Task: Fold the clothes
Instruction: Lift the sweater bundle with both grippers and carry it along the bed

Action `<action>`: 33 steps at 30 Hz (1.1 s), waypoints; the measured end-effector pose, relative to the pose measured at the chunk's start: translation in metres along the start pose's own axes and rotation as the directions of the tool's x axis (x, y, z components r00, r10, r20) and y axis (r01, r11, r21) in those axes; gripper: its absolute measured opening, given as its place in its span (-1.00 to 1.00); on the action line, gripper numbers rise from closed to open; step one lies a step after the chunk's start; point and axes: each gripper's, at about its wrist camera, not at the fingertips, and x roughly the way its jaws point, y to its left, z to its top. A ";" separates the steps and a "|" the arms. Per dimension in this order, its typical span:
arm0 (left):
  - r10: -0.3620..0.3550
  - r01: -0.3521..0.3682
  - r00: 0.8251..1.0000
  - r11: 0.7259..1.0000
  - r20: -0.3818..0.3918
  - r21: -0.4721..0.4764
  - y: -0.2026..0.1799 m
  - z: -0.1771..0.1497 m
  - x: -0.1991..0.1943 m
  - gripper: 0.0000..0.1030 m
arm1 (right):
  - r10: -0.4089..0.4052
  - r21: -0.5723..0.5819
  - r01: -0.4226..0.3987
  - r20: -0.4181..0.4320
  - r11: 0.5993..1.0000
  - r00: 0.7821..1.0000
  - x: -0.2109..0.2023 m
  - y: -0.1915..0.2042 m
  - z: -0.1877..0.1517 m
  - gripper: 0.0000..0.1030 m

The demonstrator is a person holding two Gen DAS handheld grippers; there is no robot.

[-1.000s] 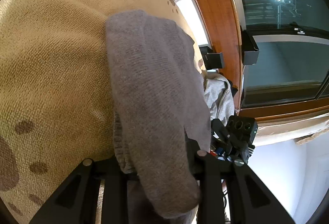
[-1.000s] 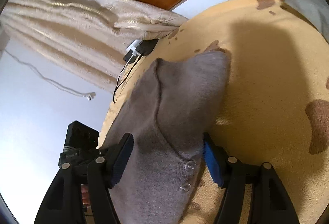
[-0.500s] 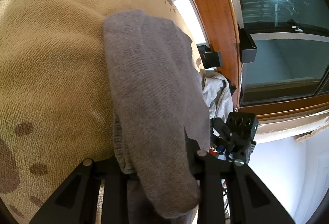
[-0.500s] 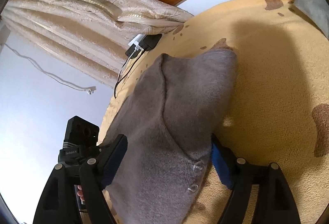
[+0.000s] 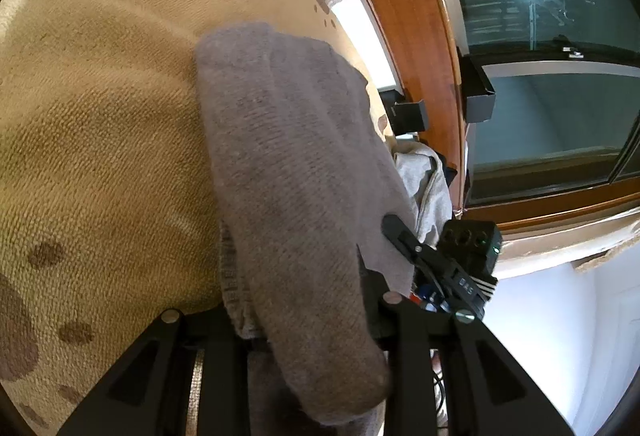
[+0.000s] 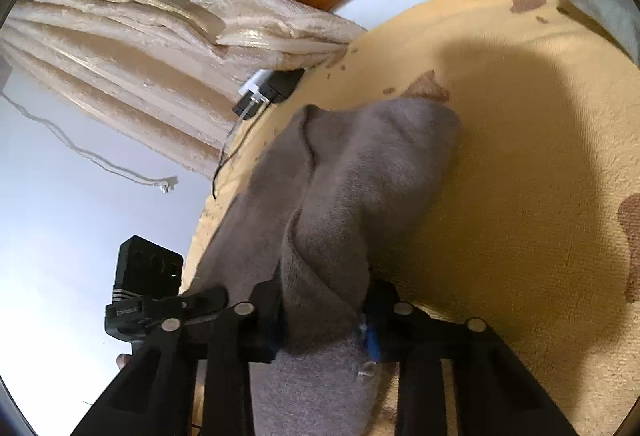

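A grey knit cardigan [image 5: 288, 156] lies folded in a long bundle on the beige paw-print rug [image 5: 100, 156]. My left gripper [image 5: 308, 324] is shut on its near end, and the knit bulges out over the fingers. In the right wrist view the same cardigan [image 6: 360, 172] is bunched between my right gripper [image 6: 324, 308], whose jaws are closing with the pads pressing into the fabric. A clear button [image 6: 366, 368] shows below the grip. Each wrist view shows the other gripper close by: the right gripper [image 5: 440, 264] and the left gripper [image 6: 160, 300].
A light grey garment [image 5: 424, 180] is heaped at the rug's far edge beside black boxes [image 5: 408, 112] and a wooden door frame [image 5: 416, 56]. A cream curtain [image 6: 140, 36] hangs over a power strip with a charger [image 6: 268, 92]. A thin cable [image 6: 80, 152] trails on the white floor.
The right gripper's jaws have come together on the cardigan, bunching the knit between them. The left gripper has kept its hold and stayed in place.
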 end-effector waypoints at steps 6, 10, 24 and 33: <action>-0.004 0.003 0.998 1.000 0.057 0.010 -0.009 -0.008 -0.012 -0.42 | 0.061 -0.062 -0.058 0.061 0.996 0.996 -0.015 0.025 0.002 -0.46; -0.012 0.009 0.996 0.999 0.089 0.034 -0.024 -0.009 -0.027 -0.42 | 0.084 -0.095 -0.077 0.071 0.992 0.994 -0.022 0.043 0.003 -0.47; 0.016 -0.031 0.965 0.998 0.263 0.053 -0.042 -0.038 -0.153 -0.42 | 0.193 -0.219 -0.185 0.016 0.958 0.981 -0.015 0.138 -0.003 -0.47; 0.100 -0.100 0.894 0.995 0.436 -0.023 -0.010 -0.086 -0.273 -0.41 | 0.304 -0.312 -0.333 -0.138 0.890 0.943 0.057 0.241 -0.026 -0.47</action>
